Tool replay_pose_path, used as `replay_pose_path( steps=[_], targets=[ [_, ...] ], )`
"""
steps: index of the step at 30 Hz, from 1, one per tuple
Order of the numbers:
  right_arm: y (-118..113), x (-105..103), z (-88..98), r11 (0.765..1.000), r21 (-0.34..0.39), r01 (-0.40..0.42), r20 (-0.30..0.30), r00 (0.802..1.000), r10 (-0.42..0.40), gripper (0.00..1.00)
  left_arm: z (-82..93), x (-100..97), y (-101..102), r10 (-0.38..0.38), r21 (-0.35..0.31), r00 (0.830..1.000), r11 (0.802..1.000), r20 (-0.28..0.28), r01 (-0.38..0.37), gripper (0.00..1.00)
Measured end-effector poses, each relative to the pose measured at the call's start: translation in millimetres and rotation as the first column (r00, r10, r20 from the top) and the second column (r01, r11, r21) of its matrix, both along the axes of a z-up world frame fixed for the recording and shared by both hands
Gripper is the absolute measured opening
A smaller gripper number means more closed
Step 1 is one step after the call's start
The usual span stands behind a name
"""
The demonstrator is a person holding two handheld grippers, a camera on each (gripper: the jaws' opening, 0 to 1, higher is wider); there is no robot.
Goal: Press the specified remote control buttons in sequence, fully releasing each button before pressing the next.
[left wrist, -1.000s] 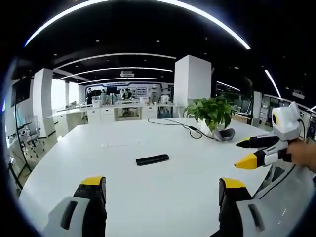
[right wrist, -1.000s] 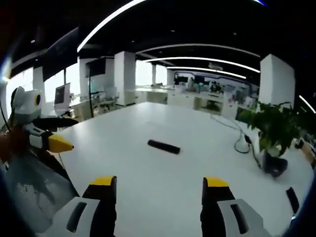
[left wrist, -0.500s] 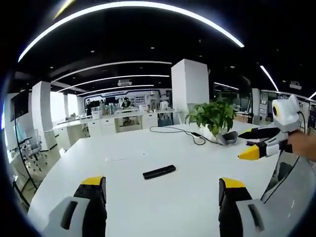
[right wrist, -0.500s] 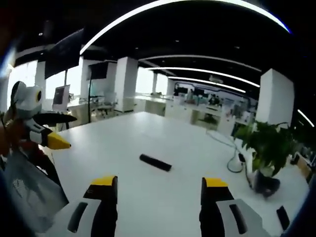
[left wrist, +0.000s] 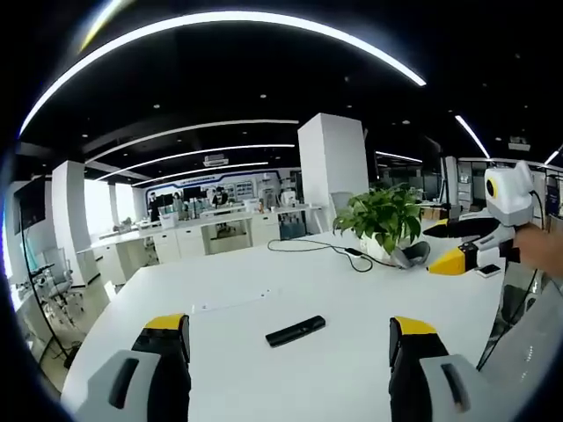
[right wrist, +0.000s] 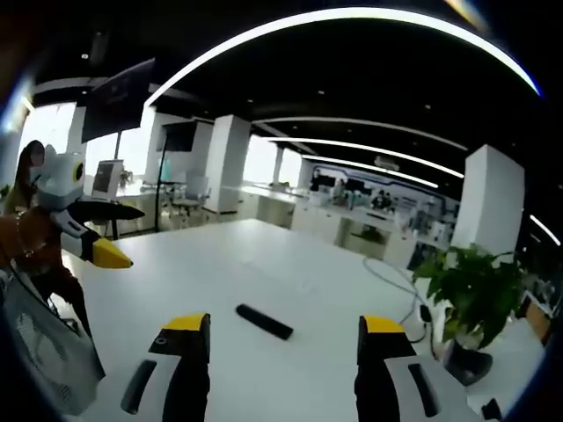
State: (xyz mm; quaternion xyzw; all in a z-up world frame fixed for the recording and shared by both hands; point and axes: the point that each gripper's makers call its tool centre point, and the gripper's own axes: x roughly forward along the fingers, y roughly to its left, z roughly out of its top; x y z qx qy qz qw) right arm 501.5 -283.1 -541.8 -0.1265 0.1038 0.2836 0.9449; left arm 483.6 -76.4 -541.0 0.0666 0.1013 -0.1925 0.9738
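Observation:
A slim black remote control lies flat on the white table, a short way ahead of my left gripper, whose yellow-tipped jaws stand wide apart with nothing between them. The same remote control shows in the right gripper view, just beyond my right gripper, also open and empty. Each gripper appears in the other's view: the right gripper at the right edge, the left gripper at the left edge, both held above the table.
A potted green plant stands at the table's far right beside a dark rounded object and a black cable. A phone lies near the right edge. A person's sleeve shows at left. Office desks and pillars fill the background.
Both cameras have tilted upward, so the remote and table sit lower in both views. The remote itself has not moved. Both grippers stay open.

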Motion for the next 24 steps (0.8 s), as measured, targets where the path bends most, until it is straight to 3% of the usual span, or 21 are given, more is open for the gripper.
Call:
replay_pose_path(
  steps=[6, 24],
  targets=[
    [0.6, 16.6, -5.3, 1.0, -0.014, -0.006, -0.003, 1.0, 0.006, 0.66, -7.3, 14.5, 0.5, -0.02, -0.002, 0.999, 1.0, -0.025, 0.02, 0.98],
    [1.8, 50.6, -39.4, 0.998, -0.058, -0.038, -0.061, 0.998, 0.035, 0.65, -50.6, 47.3, -8.3, -0.085, 0.057, 0.992, 0.994, -0.097, 0.091, 0.97]
  ],
)
